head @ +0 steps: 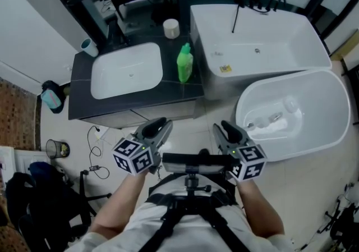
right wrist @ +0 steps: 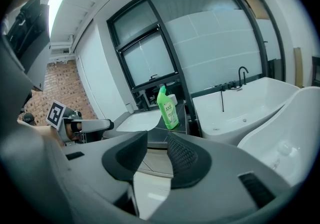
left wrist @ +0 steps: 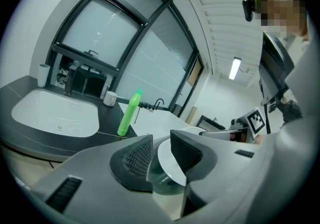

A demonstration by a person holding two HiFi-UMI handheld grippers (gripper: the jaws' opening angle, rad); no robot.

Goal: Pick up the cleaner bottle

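The green cleaner bottle point(head: 185, 63) stands upright on the dark vanity counter point(head: 185, 92), at its right end beside the white basin point(head: 127, 69). It shows as the green cleaner bottle point(left wrist: 128, 113) in the left gripper view and as the green cleaner bottle point(right wrist: 168, 108) with a label in the right gripper view. My left gripper point(head: 164, 126) and right gripper point(head: 219, 128) hover side by side in front of the counter, well short of the bottle. Both stand open with nothing between the jaws: the left gripper point(left wrist: 161, 152) and the right gripper point(right wrist: 157, 155).
A white bathtub point(head: 258, 40) sits right of the vanity, with a second oval tub point(head: 331, 110) in front of it. On the counter stand a white cup point(head: 171, 27) at the back and a blue cup point(head: 88, 47) at the left. A bin point(head: 56, 148) and cables lie on the floor at left.
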